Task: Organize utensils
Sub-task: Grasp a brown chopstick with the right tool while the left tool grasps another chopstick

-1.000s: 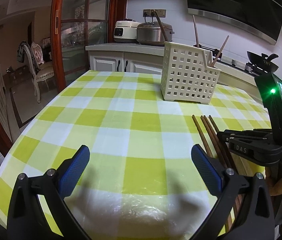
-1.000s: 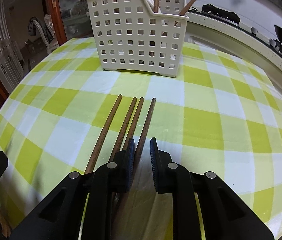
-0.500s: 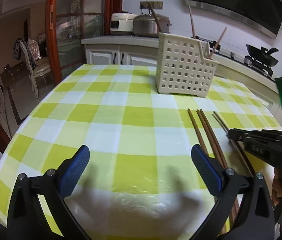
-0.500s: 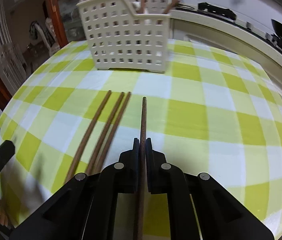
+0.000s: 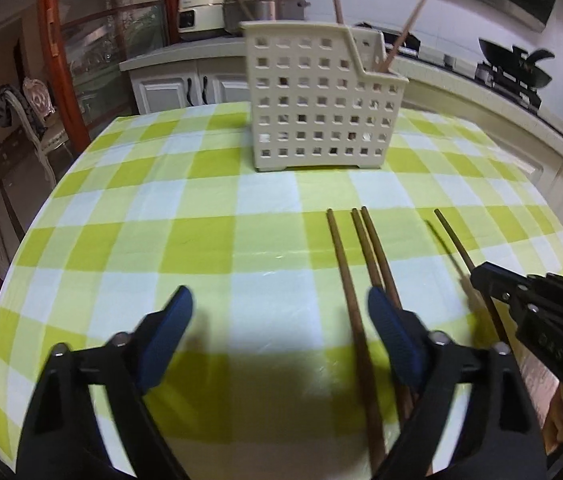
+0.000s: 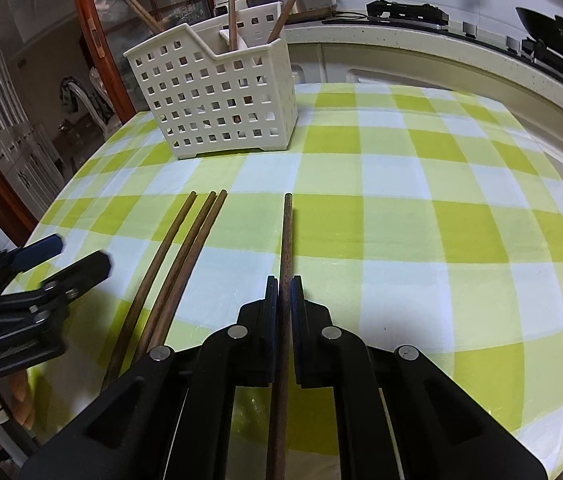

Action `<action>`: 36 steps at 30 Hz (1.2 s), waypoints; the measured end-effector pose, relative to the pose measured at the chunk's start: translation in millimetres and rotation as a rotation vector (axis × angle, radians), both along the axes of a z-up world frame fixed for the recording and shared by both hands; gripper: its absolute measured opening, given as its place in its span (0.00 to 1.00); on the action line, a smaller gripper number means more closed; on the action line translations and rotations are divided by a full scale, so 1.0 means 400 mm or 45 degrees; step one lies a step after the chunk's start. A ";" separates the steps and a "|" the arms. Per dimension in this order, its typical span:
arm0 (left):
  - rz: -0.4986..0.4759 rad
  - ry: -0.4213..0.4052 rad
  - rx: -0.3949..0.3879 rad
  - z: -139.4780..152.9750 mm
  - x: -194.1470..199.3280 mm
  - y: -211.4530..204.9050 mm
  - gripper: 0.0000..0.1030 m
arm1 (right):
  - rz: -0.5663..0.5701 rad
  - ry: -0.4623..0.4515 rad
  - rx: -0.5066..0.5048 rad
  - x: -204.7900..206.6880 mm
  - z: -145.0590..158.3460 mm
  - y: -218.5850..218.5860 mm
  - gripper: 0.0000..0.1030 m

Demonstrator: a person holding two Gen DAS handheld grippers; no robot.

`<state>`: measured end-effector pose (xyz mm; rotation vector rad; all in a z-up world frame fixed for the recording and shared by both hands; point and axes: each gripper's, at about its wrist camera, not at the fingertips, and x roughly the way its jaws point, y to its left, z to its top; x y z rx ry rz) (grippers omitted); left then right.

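Note:
My right gripper (image 6: 284,280) is shut on one brown chopstick (image 6: 286,240), held a little above the checked tablecloth (image 6: 401,240); it also shows in the left wrist view (image 5: 451,240). Three more chopsticks (image 6: 185,248) lie side by side to its left, also seen in the left wrist view (image 5: 361,256). My left gripper (image 5: 281,312) is open and empty; one chopstick passes between its fingers, the other two run under the right finger (image 5: 391,328). A white perforated utensil basket (image 6: 217,92) with several chopsticks standing in it sits at the back, also seen in the left wrist view (image 5: 321,96).
A kitchen counter (image 6: 421,44) with a wok and cookers runs behind and to the right of the table. A glass door and a chair (image 5: 29,120) are off to the left. The table edge curves away on the left.
My right gripper closed on the rightmost chopstick and lifted it away from the other three. My left gripper moved right and forward, over the three lying chopsticks.

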<state>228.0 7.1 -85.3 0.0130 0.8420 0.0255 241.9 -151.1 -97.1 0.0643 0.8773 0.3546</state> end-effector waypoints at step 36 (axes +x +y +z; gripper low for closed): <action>-0.086 0.100 0.032 -0.051 0.072 -0.068 0.08 | 0.026 0.012 0.033 -0.014 -0.011 -0.025 0.07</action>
